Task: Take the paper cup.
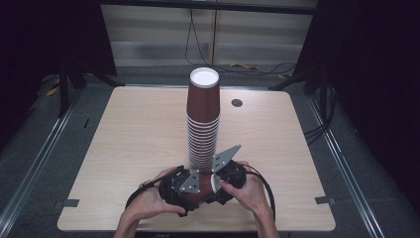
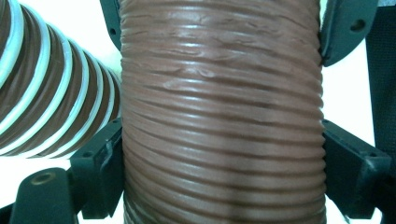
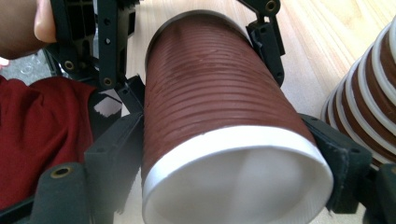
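Note:
A single brown ribbed paper cup (image 1: 203, 188) lies on its side just above the table's front edge, with both grippers on it. My left gripper (image 1: 181, 191) is shut across its body; in the left gripper view the cup (image 2: 222, 130) sits tight between the jaws. My right gripper (image 1: 225, 178) is shut on the cup's rim end, and the white rim (image 3: 233, 140) faces that camera between the two pads. A tall stack of the same cups (image 1: 203, 124), mouths down, stands at mid-table just behind the grippers.
The stack (image 2: 42, 93) rises close beside the held cup, and its ringed side (image 3: 369, 107) also edges the right gripper view. The wooden table (image 1: 133, 139) has a round grommet (image 1: 236, 102) at the back. Cables lie on the floor beyond.

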`<control>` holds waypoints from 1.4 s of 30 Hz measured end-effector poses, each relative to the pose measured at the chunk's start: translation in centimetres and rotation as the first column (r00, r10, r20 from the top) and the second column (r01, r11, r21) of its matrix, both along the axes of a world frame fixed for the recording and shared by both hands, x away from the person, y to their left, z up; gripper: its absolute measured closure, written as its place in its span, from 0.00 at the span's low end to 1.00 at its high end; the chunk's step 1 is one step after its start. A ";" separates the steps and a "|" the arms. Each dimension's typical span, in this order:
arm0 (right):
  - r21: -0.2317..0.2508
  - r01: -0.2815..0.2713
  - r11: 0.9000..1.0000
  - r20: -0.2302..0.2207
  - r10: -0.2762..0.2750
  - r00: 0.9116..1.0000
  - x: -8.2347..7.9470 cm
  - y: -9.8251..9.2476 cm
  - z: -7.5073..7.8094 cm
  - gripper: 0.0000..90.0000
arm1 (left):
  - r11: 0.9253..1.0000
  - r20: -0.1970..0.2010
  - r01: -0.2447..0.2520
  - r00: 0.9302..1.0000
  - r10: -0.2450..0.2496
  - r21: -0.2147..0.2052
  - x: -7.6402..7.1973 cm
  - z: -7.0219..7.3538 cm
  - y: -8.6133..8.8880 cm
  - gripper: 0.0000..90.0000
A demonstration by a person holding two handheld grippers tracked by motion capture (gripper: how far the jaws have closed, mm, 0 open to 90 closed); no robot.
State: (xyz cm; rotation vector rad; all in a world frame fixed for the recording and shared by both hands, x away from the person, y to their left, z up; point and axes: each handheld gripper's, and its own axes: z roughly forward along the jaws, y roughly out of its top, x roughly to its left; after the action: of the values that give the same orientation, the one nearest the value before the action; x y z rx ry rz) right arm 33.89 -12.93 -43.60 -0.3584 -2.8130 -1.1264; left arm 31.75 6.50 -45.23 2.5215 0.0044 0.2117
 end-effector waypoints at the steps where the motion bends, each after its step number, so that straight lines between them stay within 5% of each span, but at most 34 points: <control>1: -0.002 -0.001 1.000 -0.001 0.001 1.000 0.0 0.0 0.0 0.23 | 1.000 -0.002 0.002 1.000 -0.002 0.000 0.0 0.0 0.0 0.16; 22: 0.033 -0.016 0.999 0.014 0.015 1.000 -0.1 -0.5 0.5 0.25 | 0.993 0.026 0.025 0.999 -0.023 -0.117 -0.1 0.5 1.2 0.13; 31: 0.055 -0.024 0.998 0.017 0.023 1.000 0.0 -0.6 0.5 0.25 | 0.976 0.010 0.025 1.000 -0.024 -0.214 0.1 0.4 2.1 0.14; 42: 0.054 -0.020 0.998 0.014 0.019 1.000 -0.1 -0.7 0.7 0.26 | 0.968 0.009 0.048 0.999 -0.047 -0.248 0.3 0.6 2.5 0.14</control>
State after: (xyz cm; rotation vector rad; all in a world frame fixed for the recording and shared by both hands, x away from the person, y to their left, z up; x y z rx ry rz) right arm 33.81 -13.65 -42.93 -0.3192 -2.7848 -1.2028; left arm 32.07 8.99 -44.62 2.2688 -0.0294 0.1835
